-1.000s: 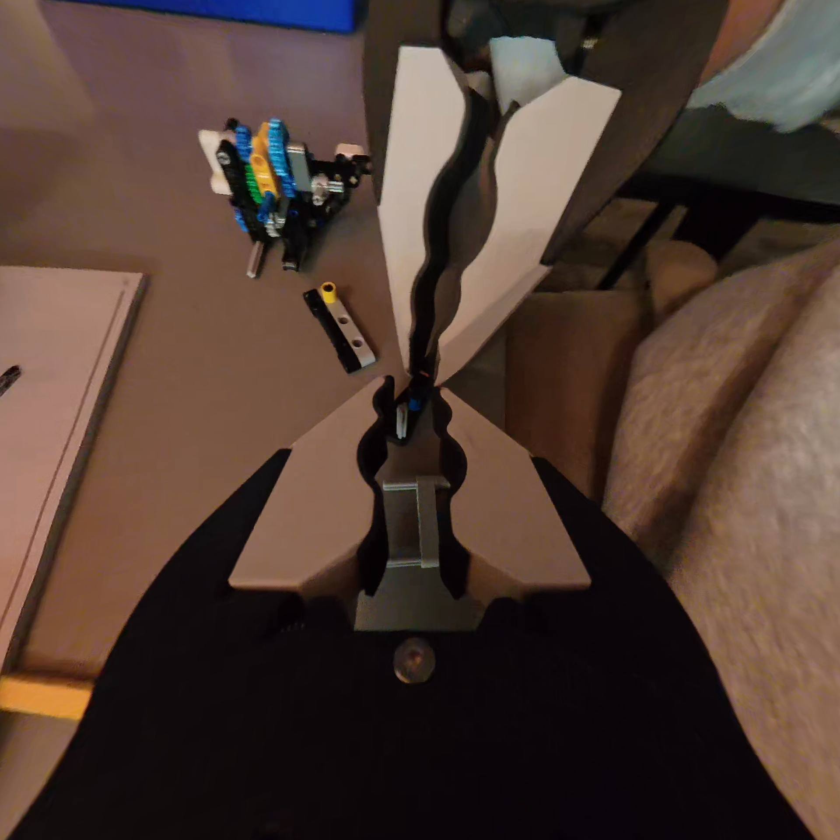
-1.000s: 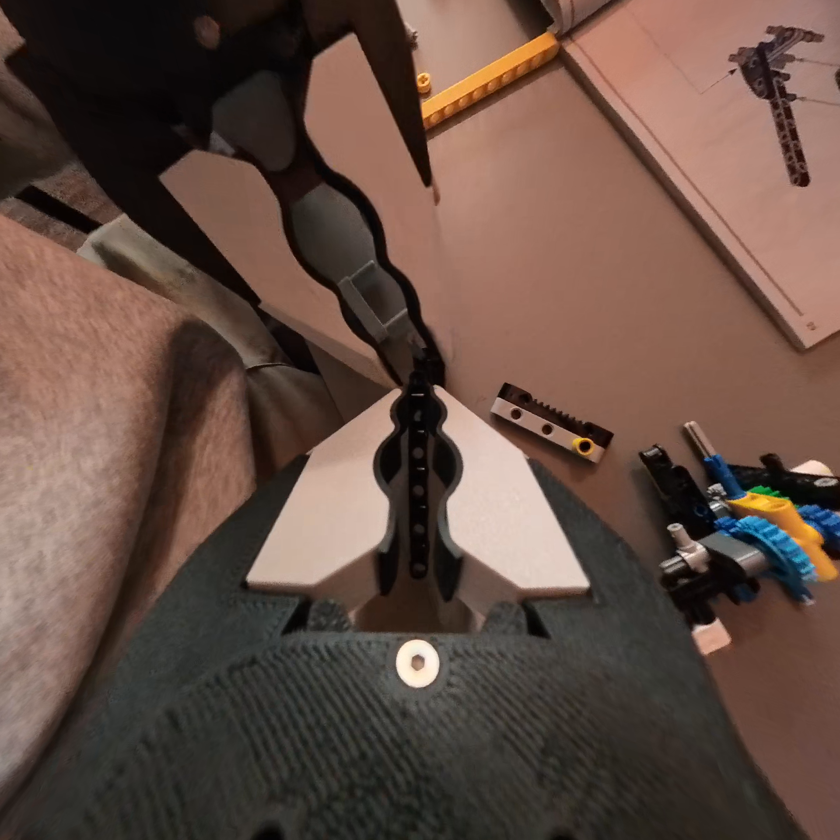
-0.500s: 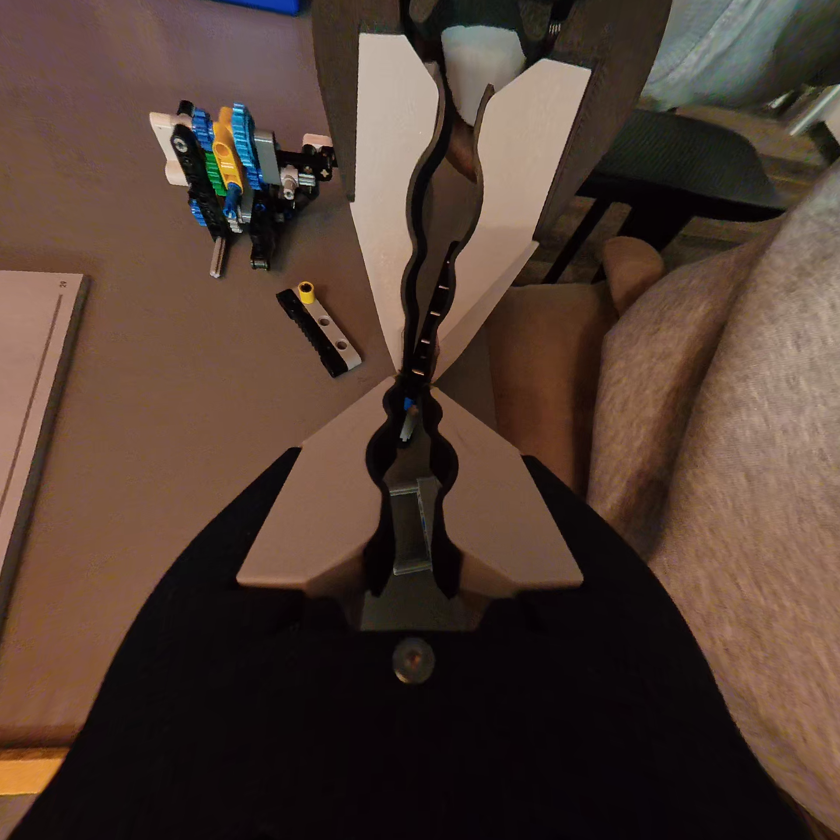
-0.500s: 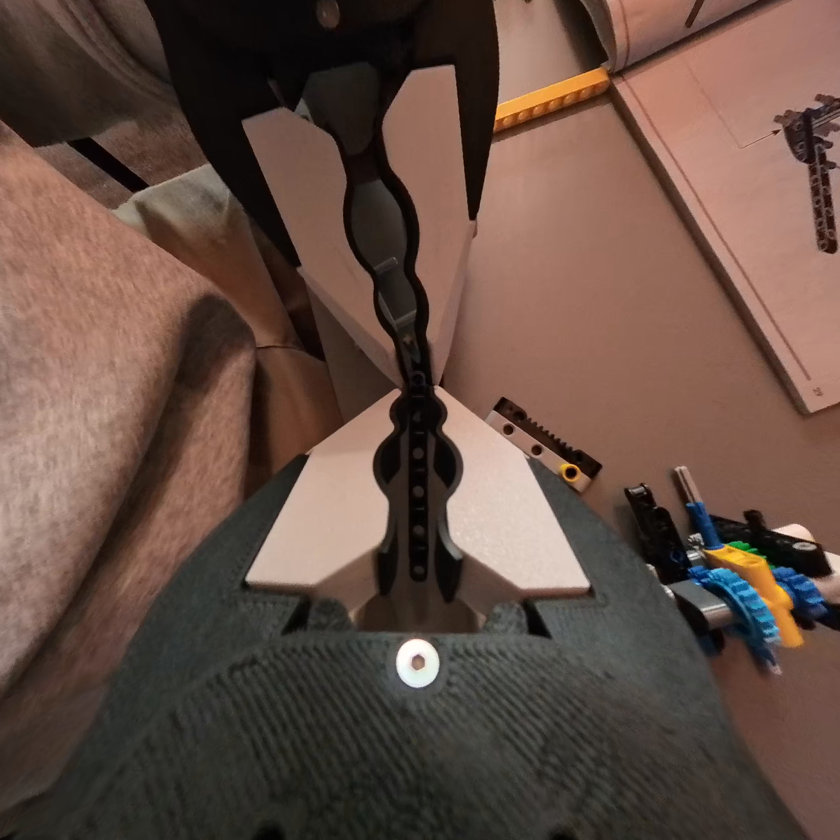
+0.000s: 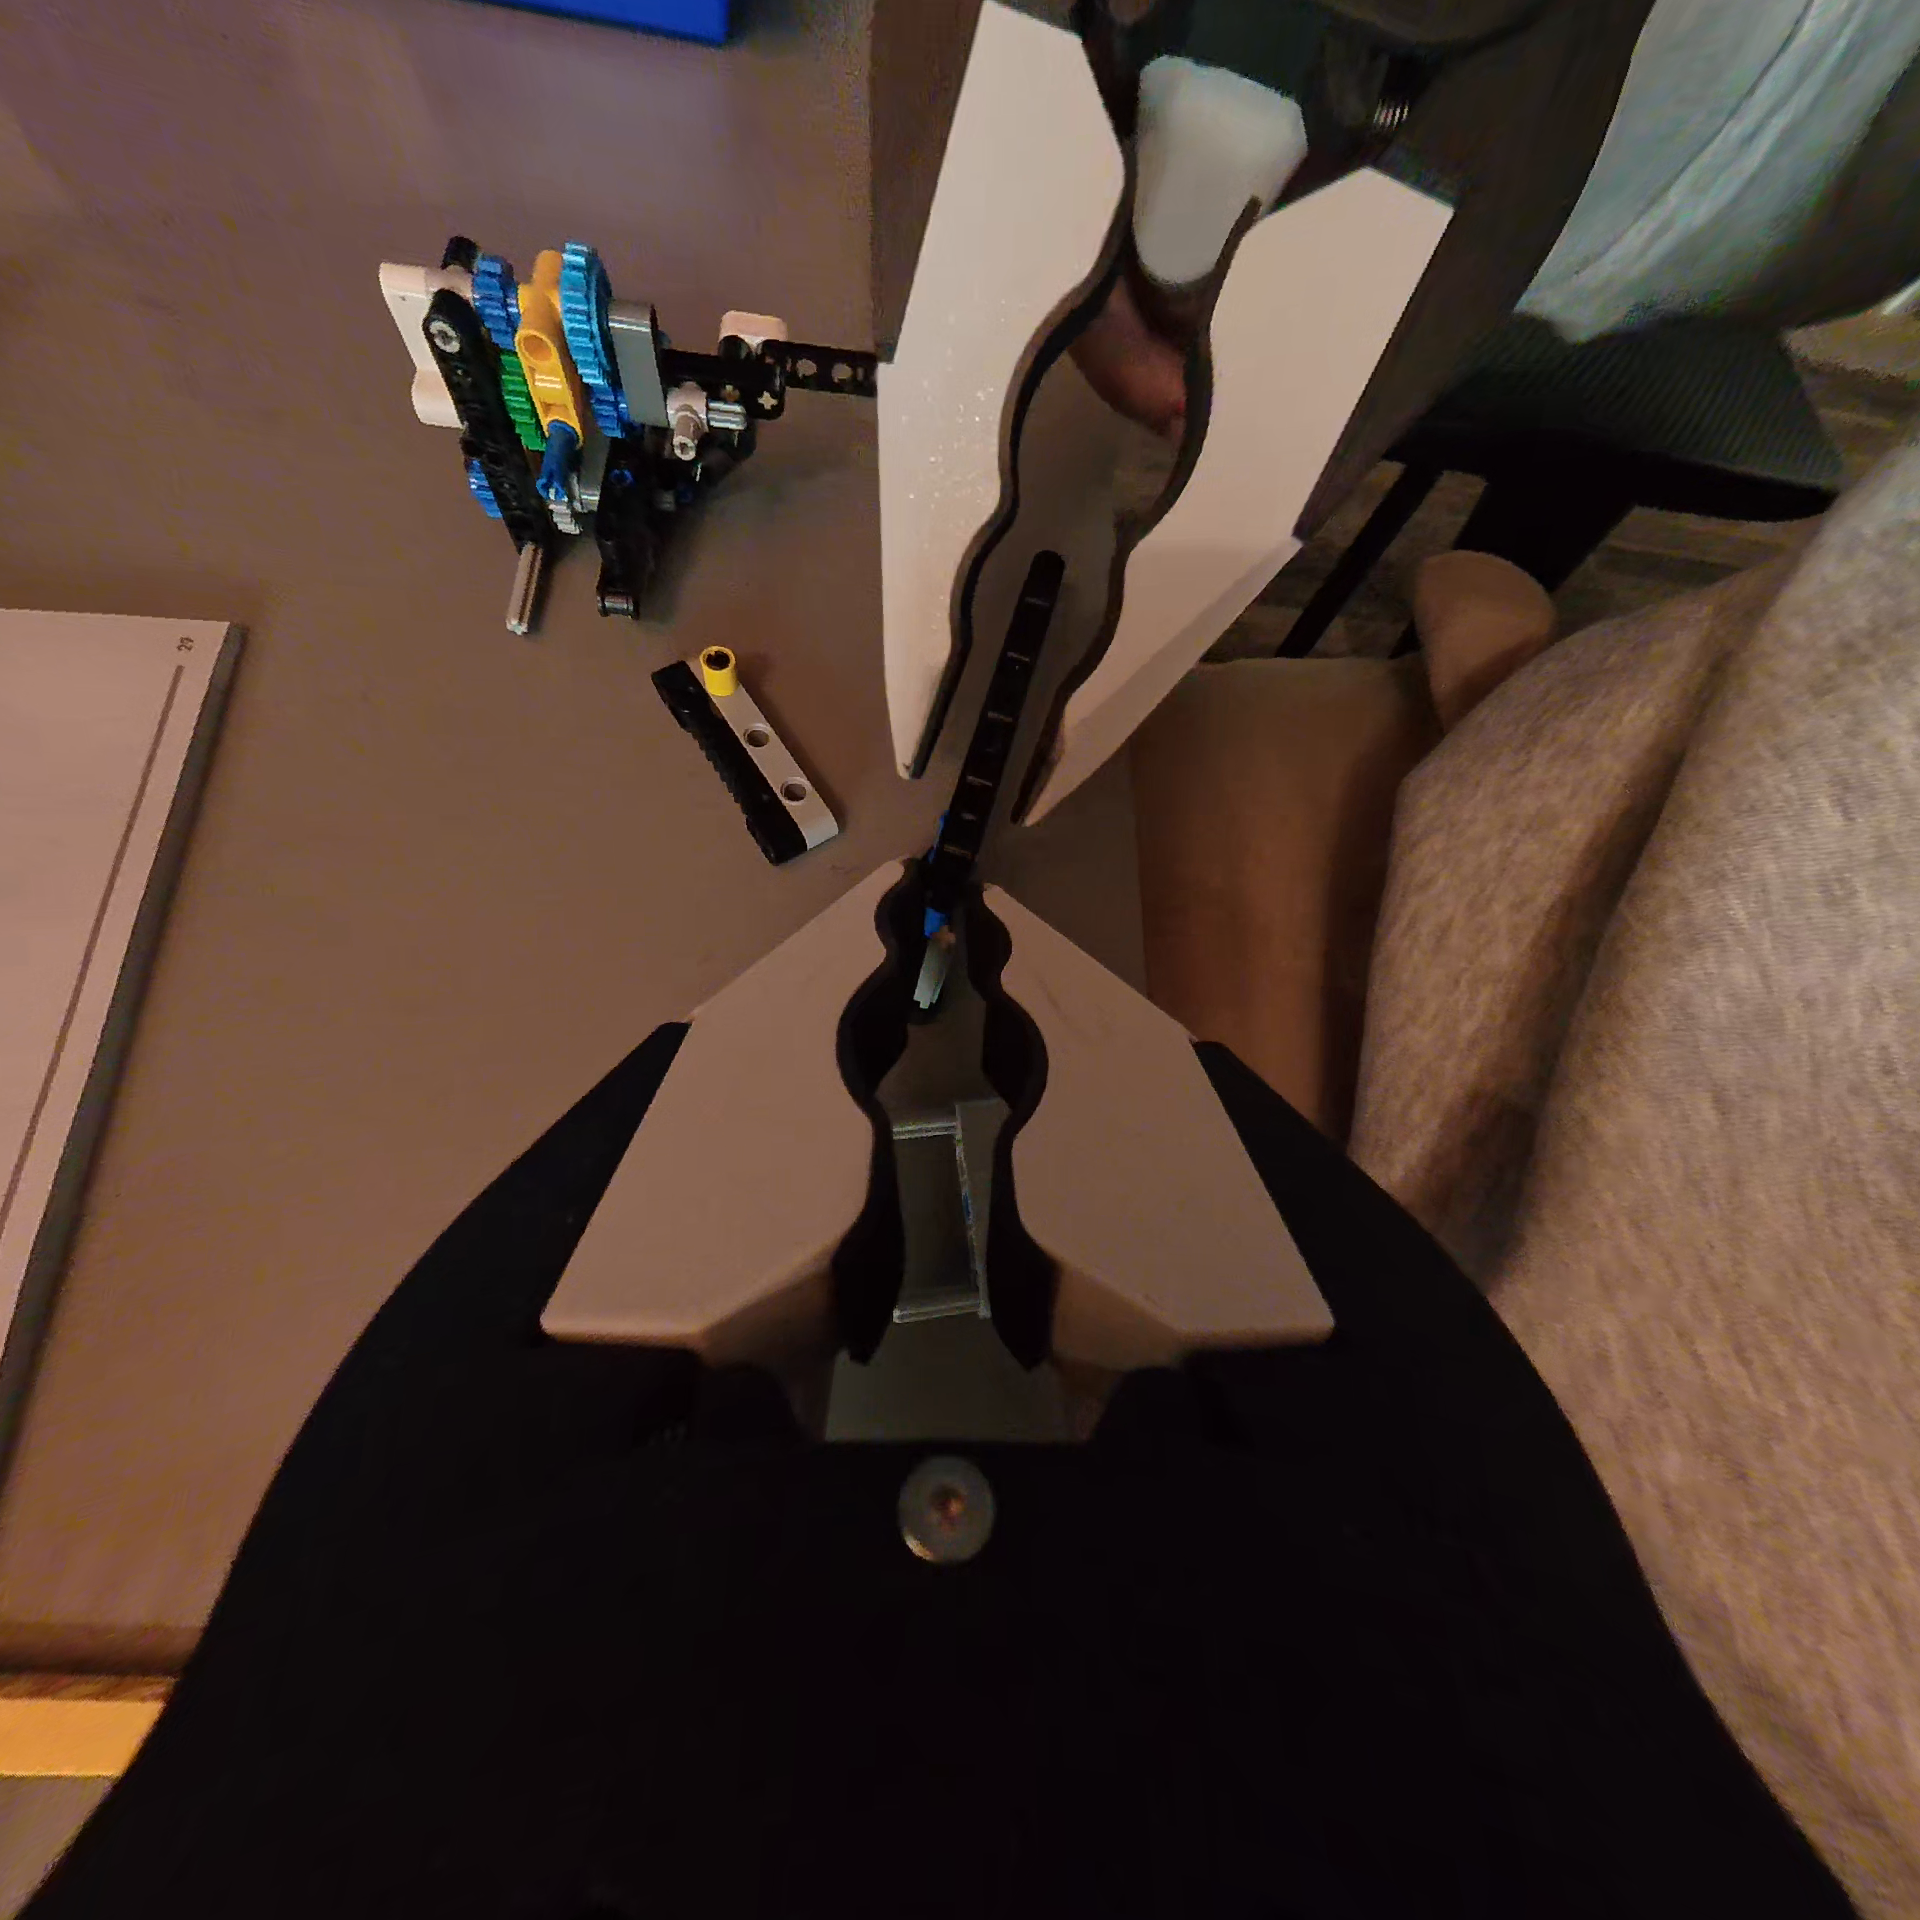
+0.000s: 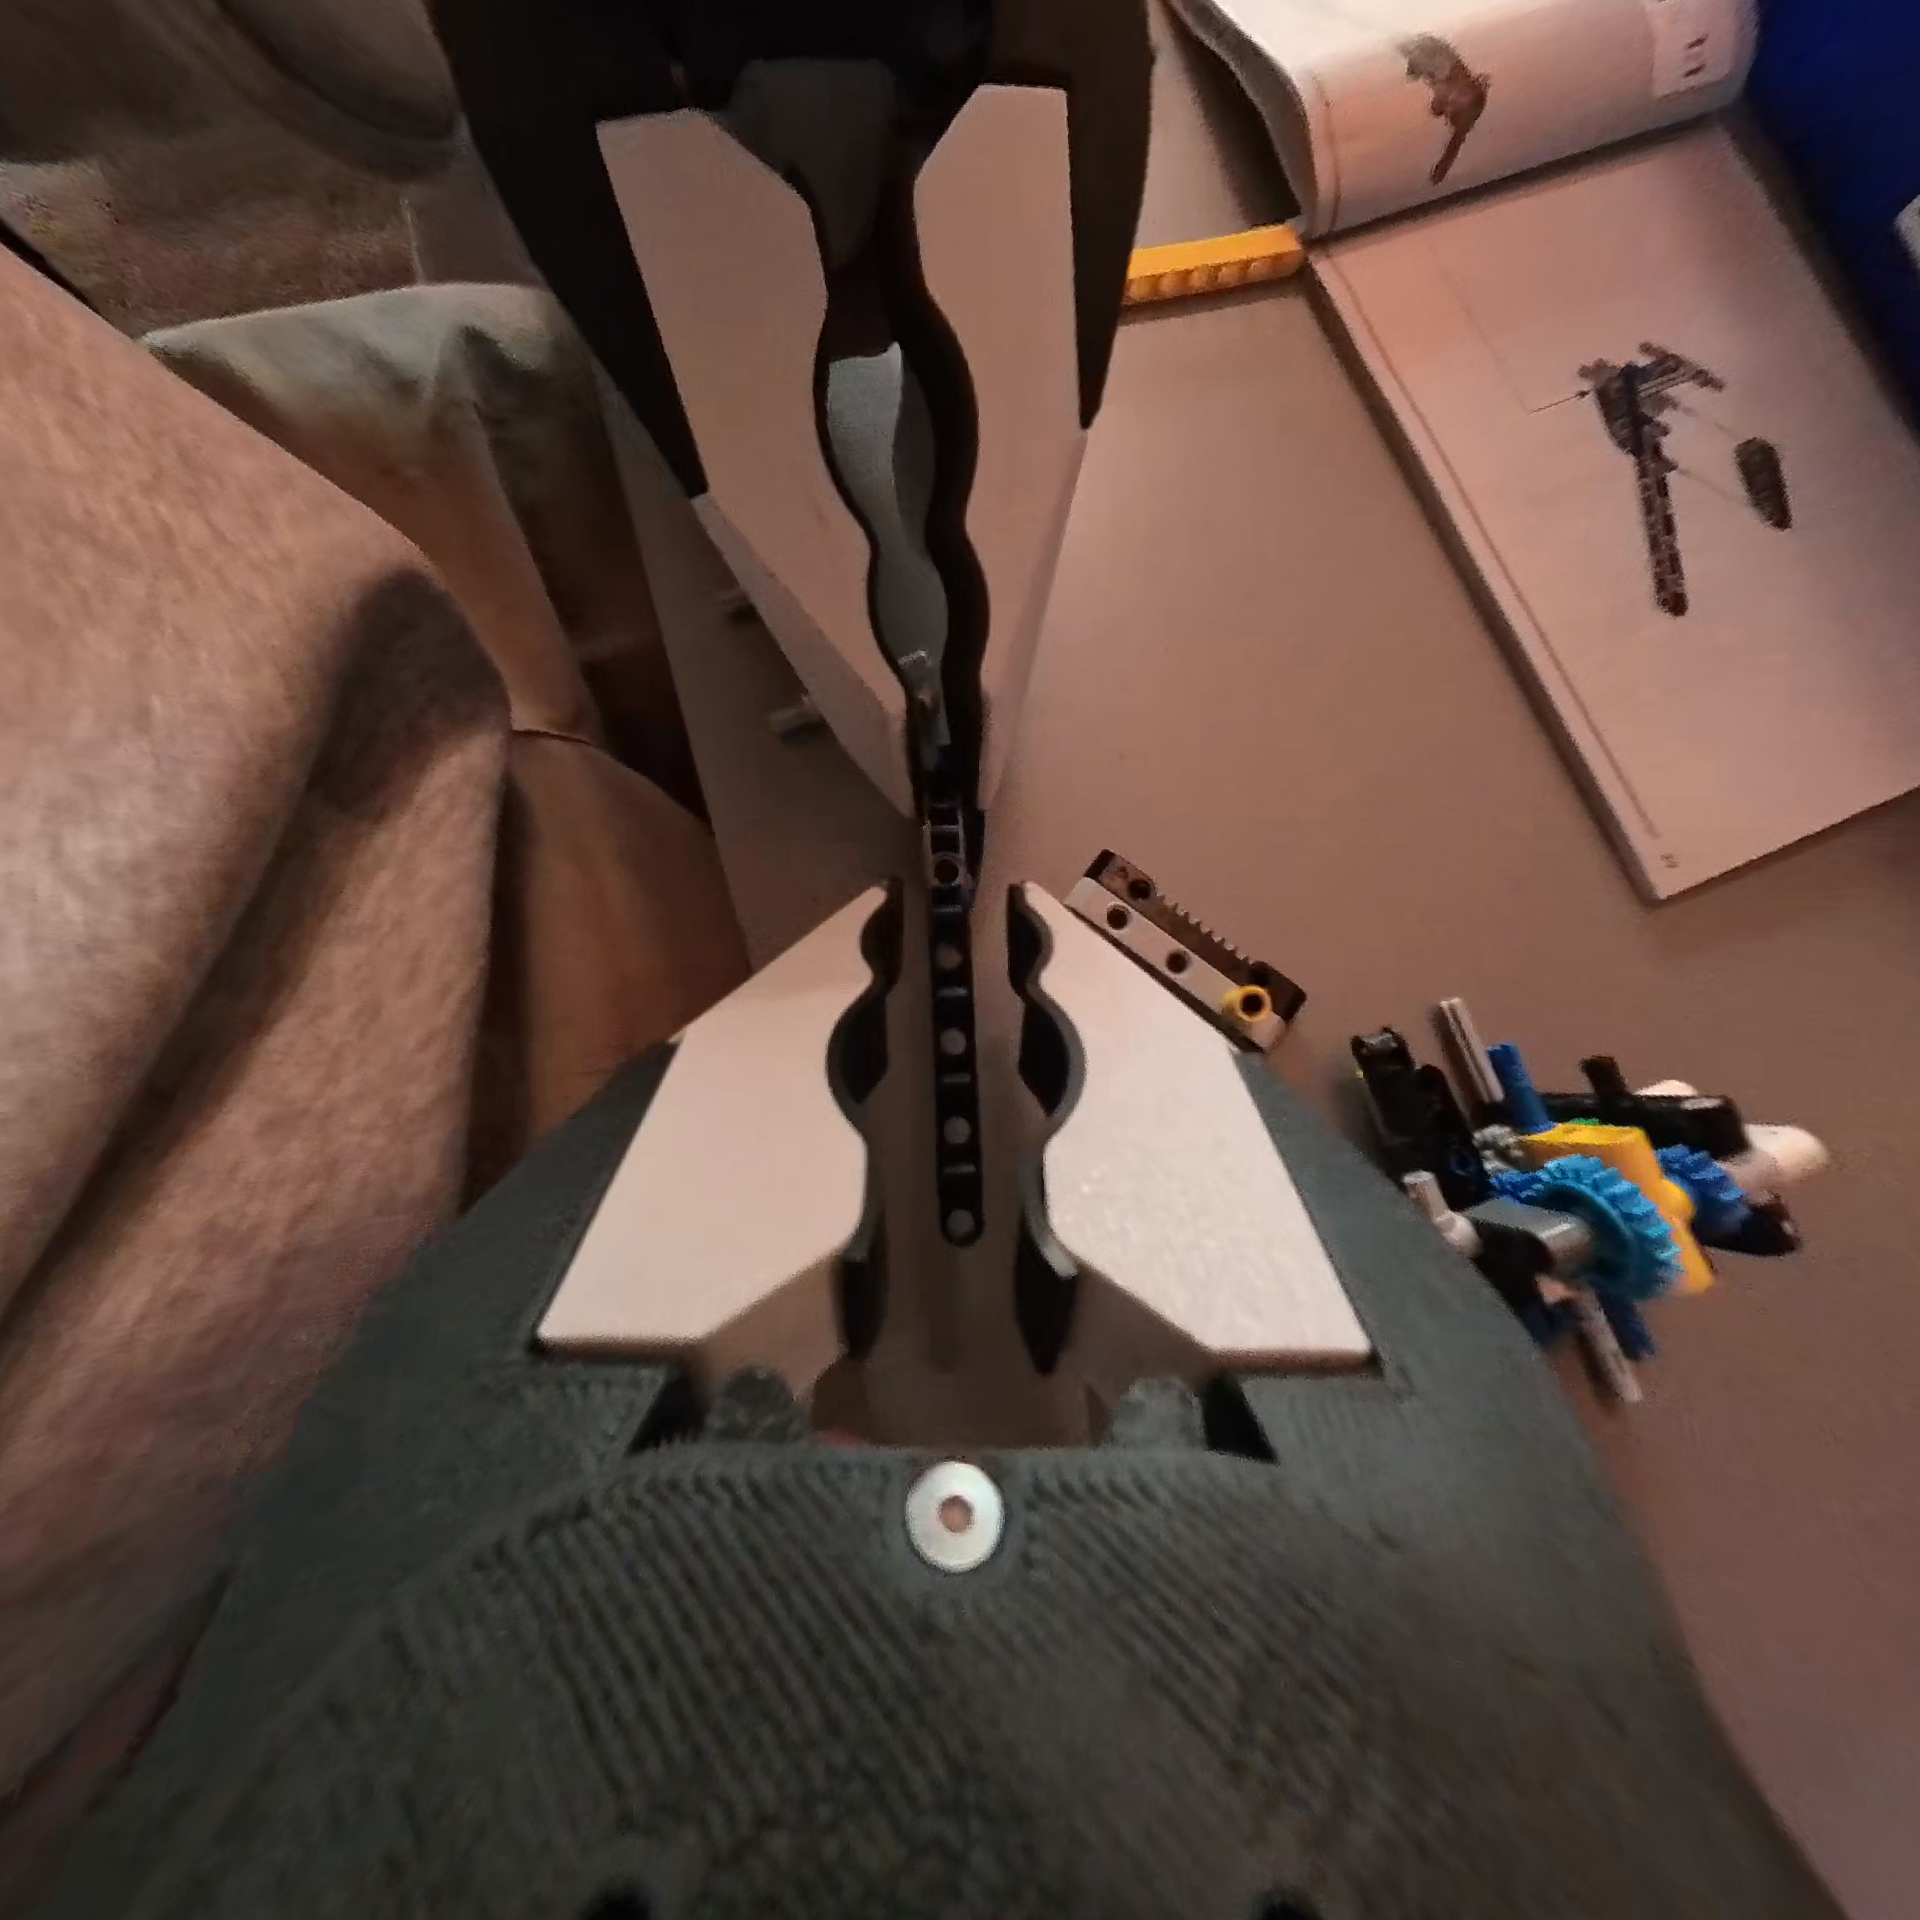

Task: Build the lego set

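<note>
So the black beam [image 6: 951,1049] hangs mid-air between both tongs.
Left gripper [image 5: 940,894] pinches its end at 12 o'clock; right gripper [image 6: 948,894] looks parted, probably not gripping. A weak pinch could drop it.

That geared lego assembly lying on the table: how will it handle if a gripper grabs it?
The geared assembly looks rigid but knobbly: gears and a grey axle protrude, so a grip may slip or skew. Probably light. It lies on the table irregularly, so pushing could rock it.

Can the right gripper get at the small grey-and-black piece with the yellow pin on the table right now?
Probably yes. The right gripper is open around the black beam, which the left gripper holds. The grey-and-black piece lies uncovered nearby; back off the beam first.
</note>
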`<action>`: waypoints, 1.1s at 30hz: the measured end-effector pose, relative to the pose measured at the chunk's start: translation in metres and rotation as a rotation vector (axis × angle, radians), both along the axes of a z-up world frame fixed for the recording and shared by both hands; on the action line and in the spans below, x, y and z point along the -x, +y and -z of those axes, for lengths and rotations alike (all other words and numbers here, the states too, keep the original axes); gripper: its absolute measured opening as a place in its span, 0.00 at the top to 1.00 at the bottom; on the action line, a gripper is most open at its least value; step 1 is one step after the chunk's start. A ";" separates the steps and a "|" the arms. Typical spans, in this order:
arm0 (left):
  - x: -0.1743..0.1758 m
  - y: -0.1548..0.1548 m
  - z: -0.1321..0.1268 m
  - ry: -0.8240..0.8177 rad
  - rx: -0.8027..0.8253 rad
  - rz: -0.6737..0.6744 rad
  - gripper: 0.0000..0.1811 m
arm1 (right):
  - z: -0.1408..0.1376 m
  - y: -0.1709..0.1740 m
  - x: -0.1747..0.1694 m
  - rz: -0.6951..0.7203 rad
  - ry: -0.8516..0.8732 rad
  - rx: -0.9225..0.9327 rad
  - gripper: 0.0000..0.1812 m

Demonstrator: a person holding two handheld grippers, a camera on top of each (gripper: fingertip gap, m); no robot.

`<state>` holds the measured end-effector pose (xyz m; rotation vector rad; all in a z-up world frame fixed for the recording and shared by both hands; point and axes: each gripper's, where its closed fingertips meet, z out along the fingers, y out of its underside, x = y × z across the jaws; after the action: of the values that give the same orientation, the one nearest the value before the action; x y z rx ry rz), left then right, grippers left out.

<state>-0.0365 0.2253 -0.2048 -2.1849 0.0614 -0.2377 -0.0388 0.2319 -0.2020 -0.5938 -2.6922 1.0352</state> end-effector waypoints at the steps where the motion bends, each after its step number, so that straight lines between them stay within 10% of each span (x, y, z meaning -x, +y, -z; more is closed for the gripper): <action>1: 0.000 0.000 0.000 -0.001 0.000 0.000 0.98 | 0.000 -0.001 0.000 -0.002 0.010 0.014 0.91; 33: 0.001 0.002 0.000 -0.018 0.007 -0.008 0.98 | 0.001 -0.001 0.001 -0.163 -0.062 0.085 0.96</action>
<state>-0.0374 0.2271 -0.2050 -2.1893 0.0416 -0.2532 -0.0397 0.2310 -0.2026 -0.4330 -2.8009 1.1961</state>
